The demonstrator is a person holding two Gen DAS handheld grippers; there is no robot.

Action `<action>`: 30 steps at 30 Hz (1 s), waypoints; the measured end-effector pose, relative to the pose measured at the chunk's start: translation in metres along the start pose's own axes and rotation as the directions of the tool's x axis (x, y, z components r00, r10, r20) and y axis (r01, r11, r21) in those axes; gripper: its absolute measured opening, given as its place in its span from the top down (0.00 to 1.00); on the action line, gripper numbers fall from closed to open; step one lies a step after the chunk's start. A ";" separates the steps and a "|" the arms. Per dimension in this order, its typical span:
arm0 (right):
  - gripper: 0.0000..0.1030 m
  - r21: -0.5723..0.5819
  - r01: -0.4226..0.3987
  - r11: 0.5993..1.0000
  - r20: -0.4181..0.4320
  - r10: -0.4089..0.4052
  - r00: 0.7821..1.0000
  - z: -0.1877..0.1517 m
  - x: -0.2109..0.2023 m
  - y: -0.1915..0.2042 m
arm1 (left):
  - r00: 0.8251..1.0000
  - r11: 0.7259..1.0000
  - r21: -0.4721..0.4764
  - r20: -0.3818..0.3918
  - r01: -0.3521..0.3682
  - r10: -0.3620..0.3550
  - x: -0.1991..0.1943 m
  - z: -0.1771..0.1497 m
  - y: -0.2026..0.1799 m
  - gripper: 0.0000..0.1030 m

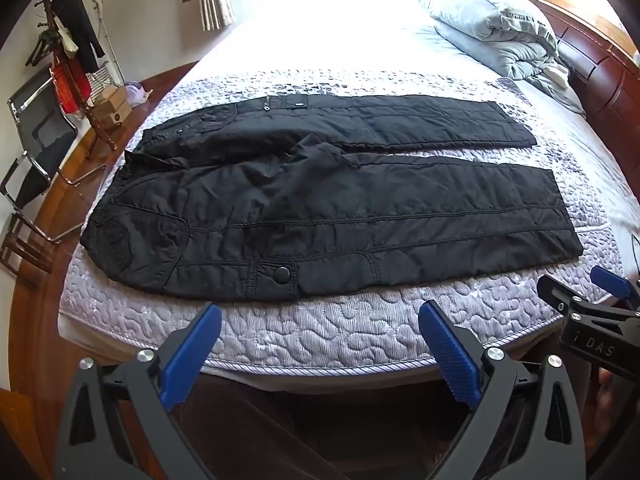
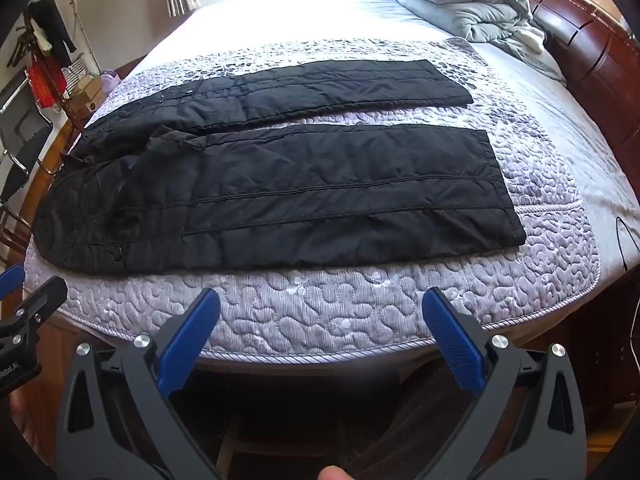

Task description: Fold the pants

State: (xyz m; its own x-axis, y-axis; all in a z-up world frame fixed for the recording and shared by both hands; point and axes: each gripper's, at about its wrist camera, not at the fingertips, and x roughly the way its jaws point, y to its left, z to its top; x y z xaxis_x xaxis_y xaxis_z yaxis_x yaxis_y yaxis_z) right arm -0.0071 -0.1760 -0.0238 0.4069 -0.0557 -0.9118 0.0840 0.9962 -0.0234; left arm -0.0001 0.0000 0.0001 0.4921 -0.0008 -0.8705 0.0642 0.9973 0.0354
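Observation:
Black quilted pants (image 1: 320,204) lie spread flat on the bed, waist to the left, both legs running right with a gap between them. They also show in the right wrist view (image 2: 280,184). My left gripper (image 1: 320,316) is open and empty, held over the bed's near edge, just short of the near leg. My right gripper (image 2: 320,304) is open and empty, also at the near edge, nearer the leg cuffs. The right gripper shows at the right edge of the left wrist view (image 1: 592,296).
The bed has a grey quilted mattress pad (image 1: 340,332) and a wooden headboard (image 1: 600,76) at the right. A folded grey duvet (image 1: 492,24) lies at the far right. A coat rack (image 1: 68,56), boxes and a chair (image 1: 36,140) stand left of the bed.

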 end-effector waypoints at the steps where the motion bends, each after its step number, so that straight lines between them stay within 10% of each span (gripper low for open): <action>1: 0.02 0.001 -0.001 1.000 -0.004 0.001 1.000 0.000 0.000 0.000 | 1.000 1.000 0.000 -0.001 0.001 -0.001 0.000 0.000 0.000 0.03; 30: 0.02 0.012 0.003 1.000 -0.008 -0.003 1.000 0.001 0.006 -0.005 | 1.000 1.000 0.004 0.019 0.001 -0.001 -0.008 0.004 -0.002 0.03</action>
State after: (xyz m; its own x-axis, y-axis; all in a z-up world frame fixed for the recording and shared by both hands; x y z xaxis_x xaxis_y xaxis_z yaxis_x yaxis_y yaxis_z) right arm -0.0044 -0.1818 -0.0289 0.3997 -0.0583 -0.9148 0.0962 0.9951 -0.0214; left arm -0.0004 -0.0019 0.0091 0.5088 -0.0037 -0.8609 0.0685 0.9970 0.0363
